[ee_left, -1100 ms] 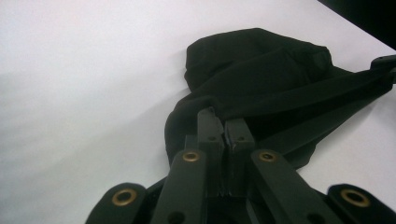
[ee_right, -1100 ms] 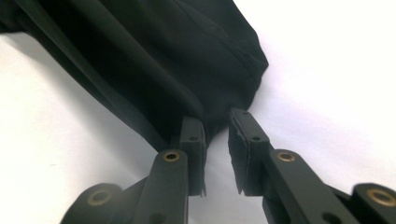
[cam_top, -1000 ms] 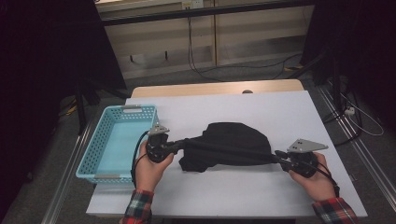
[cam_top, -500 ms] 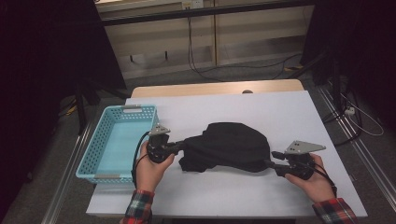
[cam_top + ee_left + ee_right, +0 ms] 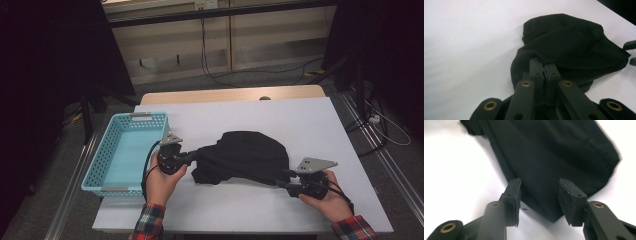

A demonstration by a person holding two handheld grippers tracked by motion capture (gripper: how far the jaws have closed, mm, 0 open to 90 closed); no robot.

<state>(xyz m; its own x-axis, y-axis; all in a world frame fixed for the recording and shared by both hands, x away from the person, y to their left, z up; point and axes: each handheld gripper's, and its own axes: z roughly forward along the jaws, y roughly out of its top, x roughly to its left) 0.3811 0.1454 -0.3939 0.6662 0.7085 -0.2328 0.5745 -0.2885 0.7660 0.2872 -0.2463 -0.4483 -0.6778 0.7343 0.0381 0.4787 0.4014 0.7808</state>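
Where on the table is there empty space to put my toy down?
The far half of the white table, beyond the black cloth, is bare. So is the near strip between the two hands. It's crowded around the cloth and by the blue basket on the left.

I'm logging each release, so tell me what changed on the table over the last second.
The right gripper has just been opening its jaws, let go of the black garment and drew back slightly; a corner of the cloth lies between its parted jaws. The left gripper stays shut on the garment's other end. The blue basket has not moved.
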